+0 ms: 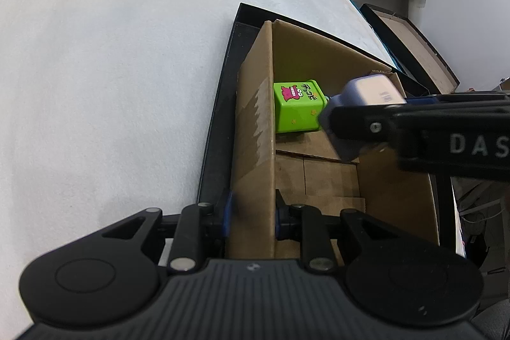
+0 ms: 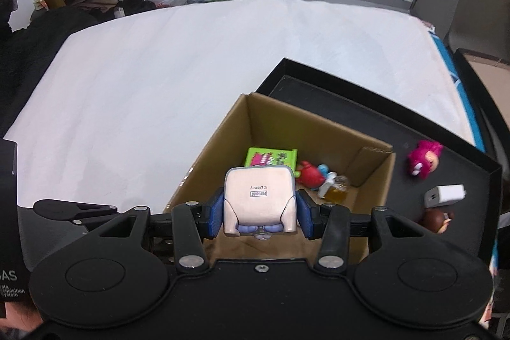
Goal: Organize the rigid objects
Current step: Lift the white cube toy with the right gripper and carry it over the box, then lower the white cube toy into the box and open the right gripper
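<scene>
**Figurine held base-up over the cardboard box**

Figurine [image 2: 258,199] — a pale, blocky Disney collectible with lilac trim — sits clamped between the blue pads [image 2: 214,214] of the right gripper [image 2: 258,212], which press on its two sides. Its flat base, printed with a small label, faces the right wrist camera, so its long axis runs along the fingers and its head end points down and away toward the box. It hangs above the open cardboard box [image 2: 204,155], not touching the walls.

In the left wrist view the same figurine [image 1: 366,104] shows blurred over the box interior, just beside a green toy carton [image 1: 298,109] that lies on its side on the box floor. The left gripper [image 1: 251,212] pinches the near wall of the cardboard box [image 1: 255,148], one pad on each face.

The box stands in a black tray [image 2: 366,104] on a white cloth [image 2: 159,69] — a pink bear figure [image 2: 425,160] and a white charger [image 2: 444,195] lie on the tray outside it.
</scene>
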